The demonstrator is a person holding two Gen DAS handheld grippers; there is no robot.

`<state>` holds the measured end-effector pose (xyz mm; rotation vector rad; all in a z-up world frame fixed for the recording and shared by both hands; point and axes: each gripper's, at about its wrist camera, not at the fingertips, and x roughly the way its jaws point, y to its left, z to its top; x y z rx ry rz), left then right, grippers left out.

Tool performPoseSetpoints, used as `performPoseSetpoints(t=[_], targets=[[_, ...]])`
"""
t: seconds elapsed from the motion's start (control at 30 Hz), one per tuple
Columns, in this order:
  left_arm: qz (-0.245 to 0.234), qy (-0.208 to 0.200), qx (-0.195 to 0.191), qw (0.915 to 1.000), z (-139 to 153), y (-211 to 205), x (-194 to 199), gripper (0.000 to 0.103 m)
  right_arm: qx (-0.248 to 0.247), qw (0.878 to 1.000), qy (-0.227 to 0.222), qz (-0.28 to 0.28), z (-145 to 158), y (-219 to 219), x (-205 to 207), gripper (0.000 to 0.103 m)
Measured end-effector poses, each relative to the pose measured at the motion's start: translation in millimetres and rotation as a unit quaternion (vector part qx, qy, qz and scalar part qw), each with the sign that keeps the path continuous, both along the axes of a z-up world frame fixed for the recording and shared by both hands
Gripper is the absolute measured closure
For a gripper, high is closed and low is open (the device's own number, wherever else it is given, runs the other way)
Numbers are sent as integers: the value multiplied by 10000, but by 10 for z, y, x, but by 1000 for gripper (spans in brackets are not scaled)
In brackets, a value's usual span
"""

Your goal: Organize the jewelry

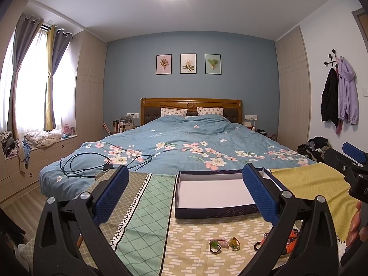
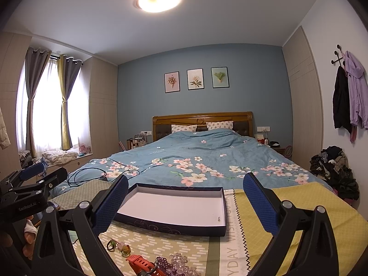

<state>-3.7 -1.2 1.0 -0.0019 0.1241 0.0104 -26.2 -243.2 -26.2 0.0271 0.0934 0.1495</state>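
Below my spread, empty right gripper (image 2: 185, 203), the orange watch (image 2: 141, 264) is lying nearest; left gripper (image 1: 185, 194) is hovering spread too.

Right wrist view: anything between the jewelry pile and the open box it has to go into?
Nothing visible. The orange watch, clear beads and hair ties lie on bare patterned cloth just in front of the box, whose low front wall is the only thing to clear.

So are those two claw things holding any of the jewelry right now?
No. The left gripper and right gripper both stand open with nothing between their fingers. The jewelry lies on the cloth, before the empty box.
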Motion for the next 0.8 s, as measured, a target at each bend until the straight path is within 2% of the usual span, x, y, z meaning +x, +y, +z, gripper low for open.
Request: performPoseSetpoints(t=[0.8], targets=[[-15,19,6,10000,-16,-15,-12,6,28,10000,36,5,-11,-11,2,6]])
